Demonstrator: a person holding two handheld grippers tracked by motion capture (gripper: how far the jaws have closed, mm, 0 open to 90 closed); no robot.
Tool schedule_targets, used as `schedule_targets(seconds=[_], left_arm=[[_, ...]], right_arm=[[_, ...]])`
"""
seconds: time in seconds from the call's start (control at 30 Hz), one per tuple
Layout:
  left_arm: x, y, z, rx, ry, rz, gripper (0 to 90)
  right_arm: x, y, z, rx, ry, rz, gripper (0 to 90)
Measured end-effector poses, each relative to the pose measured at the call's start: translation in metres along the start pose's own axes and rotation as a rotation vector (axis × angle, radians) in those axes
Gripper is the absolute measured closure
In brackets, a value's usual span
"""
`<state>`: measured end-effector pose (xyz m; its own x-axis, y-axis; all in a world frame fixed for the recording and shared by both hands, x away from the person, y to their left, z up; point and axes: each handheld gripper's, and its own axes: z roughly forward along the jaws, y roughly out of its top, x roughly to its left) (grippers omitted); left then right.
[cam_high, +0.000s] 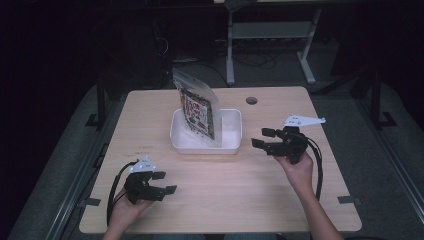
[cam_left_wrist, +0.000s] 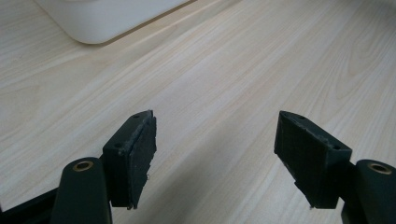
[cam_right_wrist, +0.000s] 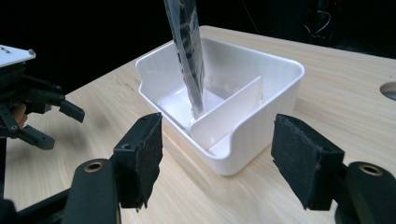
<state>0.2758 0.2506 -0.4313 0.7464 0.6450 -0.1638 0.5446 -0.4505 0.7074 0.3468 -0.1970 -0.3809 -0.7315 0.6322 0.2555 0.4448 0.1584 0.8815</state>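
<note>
A white bin (cam_high: 231, 134) sits at the middle of the wooden table, split by a low divider (cam_right_wrist: 229, 112). A clear plastic bag (cam_high: 197, 107) with dark printed contents stands upright in the bin's left compartment, leaning on its far wall; the same bag (cam_right_wrist: 189, 51) rises out of the bin (cam_right_wrist: 261, 116) in the right gripper view. My right gripper (cam_high: 260, 137) hovers open just right of the bin, its jaws (cam_right_wrist: 218, 140) pointed at the near corner with nothing between them. My left gripper (cam_high: 166, 182) is open and empty near the front left, over bare wood (cam_left_wrist: 215, 140).
A round cable hole (cam_high: 251, 100) lies in the tabletop behind the bin. A corner of the bin (cam_left_wrist: 107, 18) shows far ahead of the left gripper. The left gripper (cam_right_wrist: 58, 125) appears at the left of the right gripper view. A white desk frame (cam_high: 270, 35) stands beyond the table.
</note>
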Motion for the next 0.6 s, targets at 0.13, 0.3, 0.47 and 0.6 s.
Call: schedule_targets(seconds=[0.13,0.3,0.47,0.6], left_arm=[[0.0,0.0,0.0,-0.001,0.0,0.001,28.5],[-0.001,0.001,0.001,0.002,-0.001,0.0,28.1],[-0.002,0.001,0.002,0.004,-0.001,0.0,28.1],[-0.002,0.002,0.003,0.004,-0.001,0.002,28.1]], right_arm=[[0.0,-0.007,-0.005,0.013,-0.012,0.003,32.2],[-0.003,-0.019,-0.014,0.03,-0.019,0.018,31.9],[-0.004,-0.026,-0.019,0.031,-0.018,0.031,31.9],[-0.004,-0.033,-0.021,0.047,-0.016,0.035,31.0]])
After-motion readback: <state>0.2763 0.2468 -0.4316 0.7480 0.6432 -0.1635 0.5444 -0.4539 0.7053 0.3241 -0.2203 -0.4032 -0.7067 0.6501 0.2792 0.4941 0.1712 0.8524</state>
